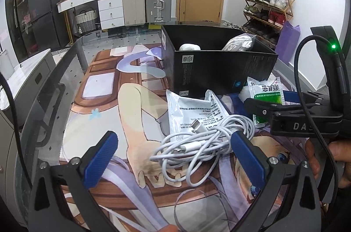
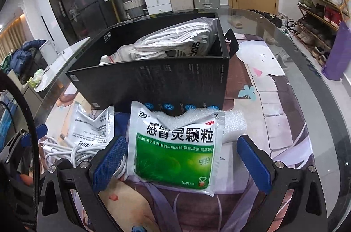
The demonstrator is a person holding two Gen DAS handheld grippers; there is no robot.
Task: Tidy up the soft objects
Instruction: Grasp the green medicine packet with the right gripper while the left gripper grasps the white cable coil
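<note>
Both tools gape: left tool (image 1: pixel 173 157) over a tangled glossy white cable (image 1: pixel 197 144), right tool (image 2: pixel 182 159) around a crinkled green-and-white foil sachet (image 2: pixel 175 144).

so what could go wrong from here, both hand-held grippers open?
1. The left hand-held gripper straddles the loose cable coil; closing may catch only a few loops, leaving the rest dangling.
2. The cable overlaps the white sachet, which could drag along.
3. The green sachet lies flat, so the right hand-held gripper might slip.
</note>
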